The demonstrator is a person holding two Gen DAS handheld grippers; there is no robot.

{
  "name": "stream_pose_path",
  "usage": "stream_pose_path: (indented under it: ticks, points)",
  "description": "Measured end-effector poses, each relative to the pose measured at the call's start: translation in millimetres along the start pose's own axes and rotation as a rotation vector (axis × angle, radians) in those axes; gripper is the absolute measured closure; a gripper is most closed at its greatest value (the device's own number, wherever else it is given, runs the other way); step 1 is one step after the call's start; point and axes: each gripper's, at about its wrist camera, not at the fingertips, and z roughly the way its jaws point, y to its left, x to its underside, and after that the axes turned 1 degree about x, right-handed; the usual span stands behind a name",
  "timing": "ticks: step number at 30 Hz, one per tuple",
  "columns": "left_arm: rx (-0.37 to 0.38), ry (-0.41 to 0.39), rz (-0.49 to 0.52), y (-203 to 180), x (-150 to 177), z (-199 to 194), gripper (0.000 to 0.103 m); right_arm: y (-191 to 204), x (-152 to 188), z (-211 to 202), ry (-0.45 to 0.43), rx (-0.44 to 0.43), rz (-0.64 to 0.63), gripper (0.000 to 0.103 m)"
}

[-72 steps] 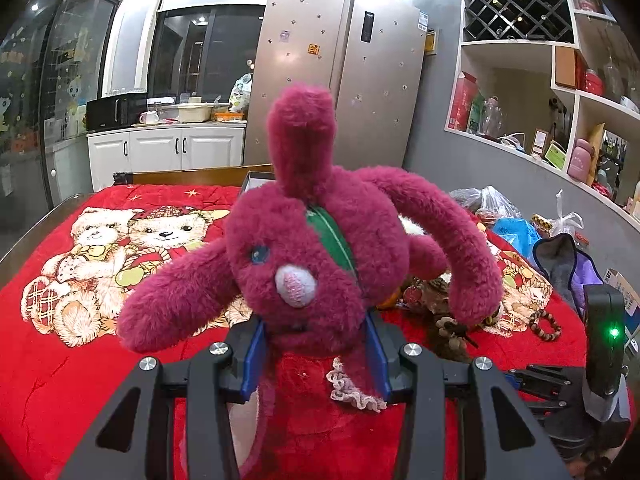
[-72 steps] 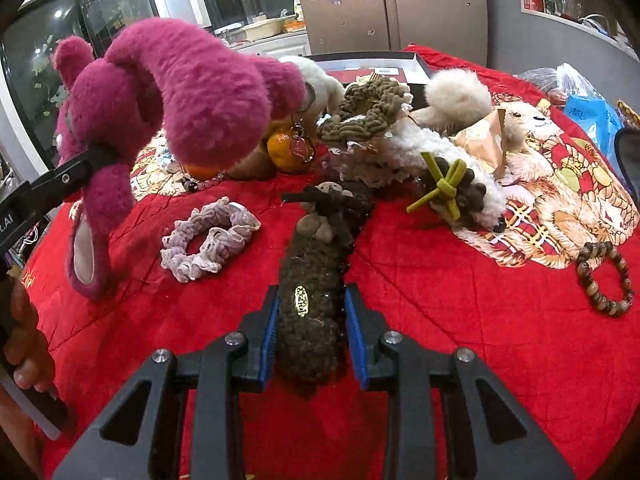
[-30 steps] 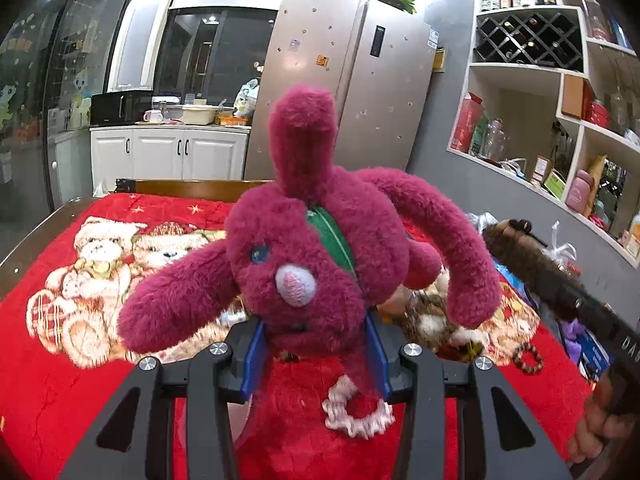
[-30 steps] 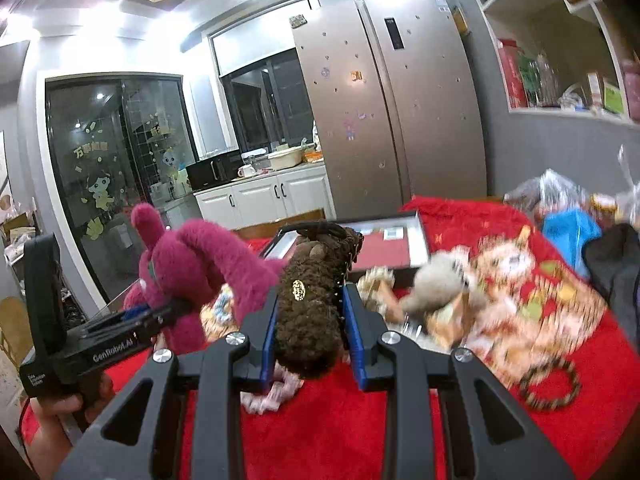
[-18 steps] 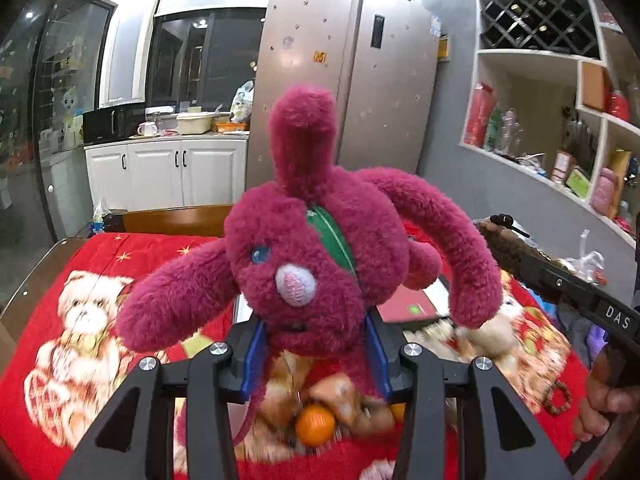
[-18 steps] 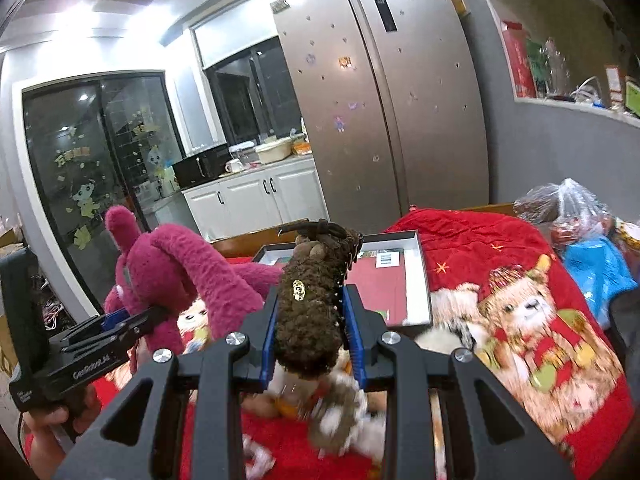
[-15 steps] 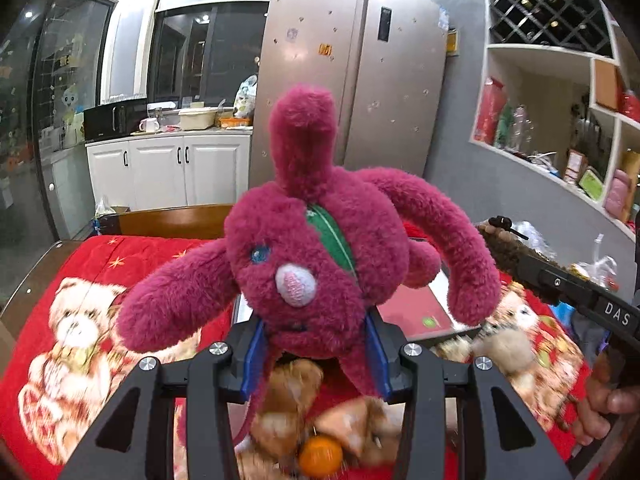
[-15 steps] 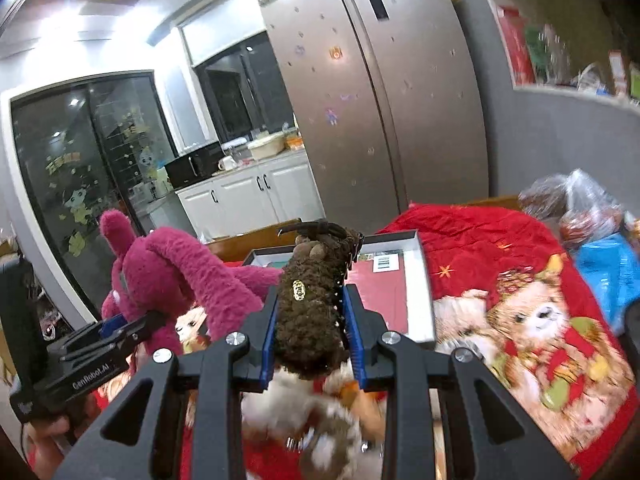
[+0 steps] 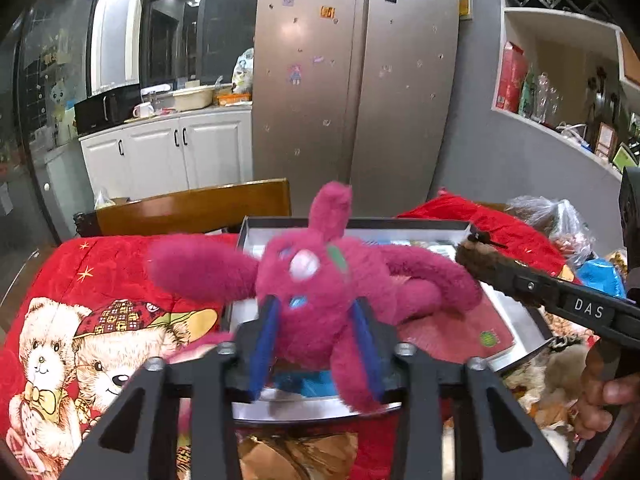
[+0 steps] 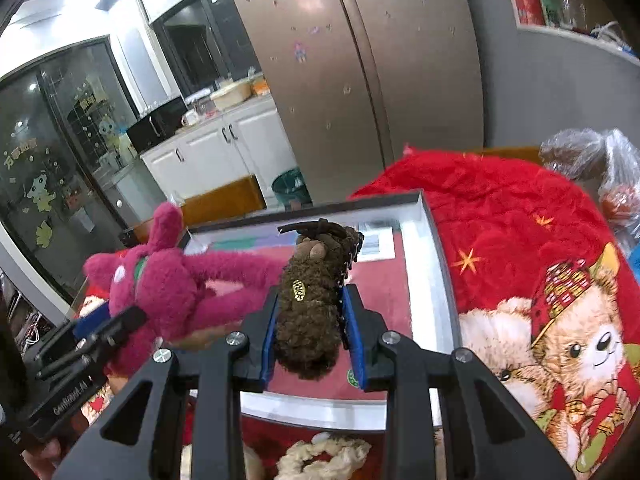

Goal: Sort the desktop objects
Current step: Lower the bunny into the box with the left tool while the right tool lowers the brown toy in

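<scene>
My left gripper (image 9: 316, 344) stands open over the shallow grey tray (image 9: 516, 320). The magenta plush rabbit (image 9: 320, 280) lies between its spread blue pads, blurred, sprawled across the tray with arms out. The rabbit also shows in the right wrist view (image 10: 160, 292). My right gripper (image 10: 314, 336) is shut on a brown fuzzy plush toy (image 10: 316, 292) and holds it above the tray (image 10: 432, 272), right of the rabbit. The right gripper also shows at the right edge of the left wrist view (image 9: 560, 300).
The tray sits on a red bear-print cloth (image 10: 540, 280) near the table's far edge. Loose plush toys and a cream scrunchie (image 10: 320, 456) lie in front of the tray. Plastic bags (image 9: 560, 220) lie at the right. A wooden chair back (image 9: 192, 208) stands behind.
Both grippers have moved forward over the tray. My left gripper's jaws have opened and the rabbit has dropped lower onto the tray. My right gripper still holds the brown toy.
</scene>
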Motion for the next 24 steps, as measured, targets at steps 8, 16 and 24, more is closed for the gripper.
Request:
stream_pose_path:
  ticks: [8,16,24]
  points:
    - [0.021,0.016,0.013,-3,5,4,0.081,-7,4,12,0.021,0.031,0.003,0.073]
    - [-0.026,-0.037,0.017,-4,2,-1,0.023,-3,6,5,0.014,0.048,0.003,0.070]
    - [-0.045,0.036,0.021,-1,-3,5,0.000,-1,-2,-18,-0.111,-0.014,0.004,0.004]
